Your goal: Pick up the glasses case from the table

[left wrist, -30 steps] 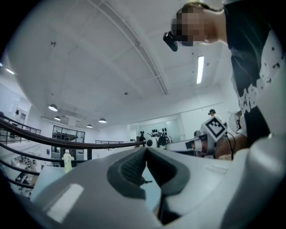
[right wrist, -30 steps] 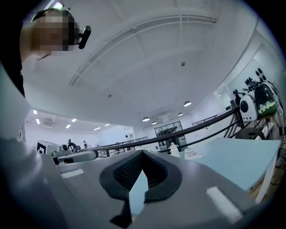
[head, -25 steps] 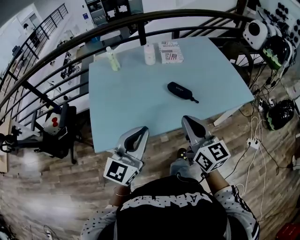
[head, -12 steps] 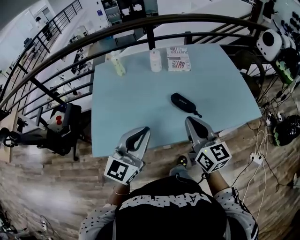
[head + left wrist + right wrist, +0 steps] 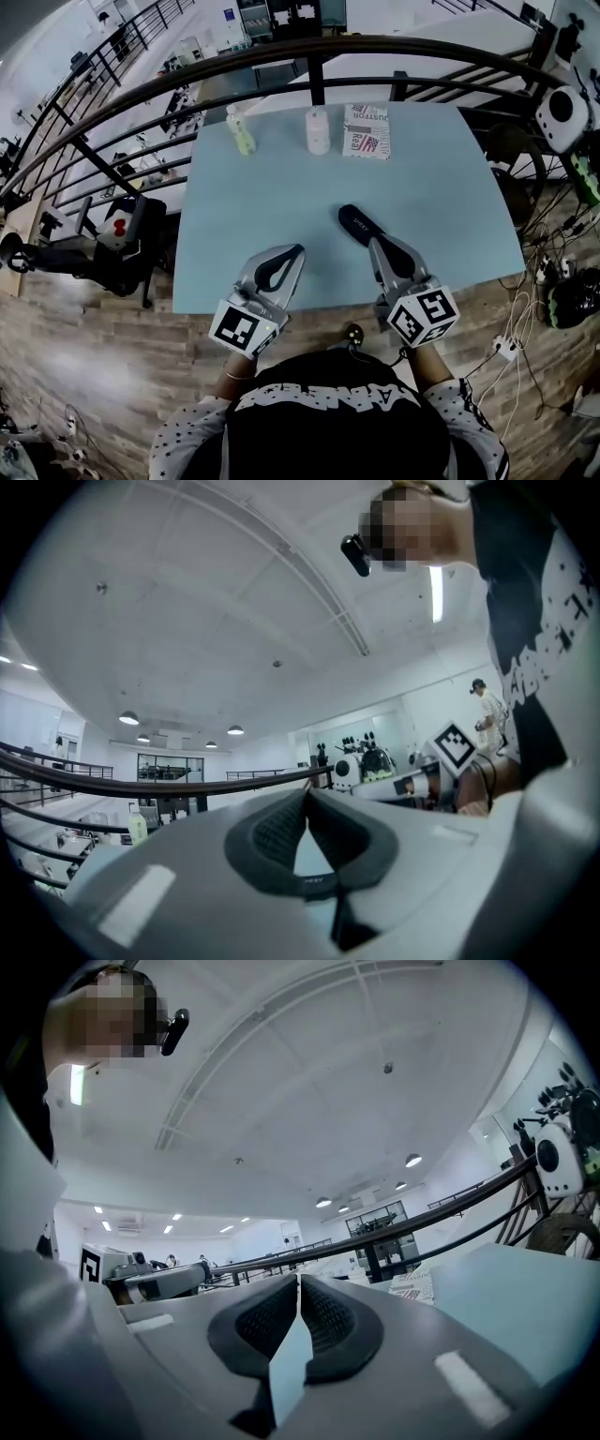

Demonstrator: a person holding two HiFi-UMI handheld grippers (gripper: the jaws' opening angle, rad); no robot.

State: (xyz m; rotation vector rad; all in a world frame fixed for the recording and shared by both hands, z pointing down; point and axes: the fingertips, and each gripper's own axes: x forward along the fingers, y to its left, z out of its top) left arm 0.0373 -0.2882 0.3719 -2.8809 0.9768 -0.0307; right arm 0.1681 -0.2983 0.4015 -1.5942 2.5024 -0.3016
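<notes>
The black glasses case [image 5: 359, 223] lies slantwise on the light blue table [image 5: 253, 206], right of the middle. My right gripper [image 5: 373, 240] points level over the table's near edge, its tip just short of the case's near end, jaws shut and empty. My left gripper [image 5: 300, 248] is beside it, further left, also shut with nothing in it. In the left gripper view the left gripper [image 5: 307, 794] shows its pads meeting at the tip. The right gripper [image 5: 299, 1280] looks the same in its own view, where the case is hidden below the jaws.
A green-tinted bottle [image 5: 241, 130], a white bottle [image 5: 319, 130] and a printed box [image 5: 367, 130] stand along the table's far edge. A dark curved railing [image 5: 309, 52] runs behind it. Black equipment [image 5: 103, 253] sits left, cables and gear [image 5: 562, 291] right.
Both grippers have moved forward from in front of the table to over its near edge. The right gripper's tip now sits close to the case.
</notes>
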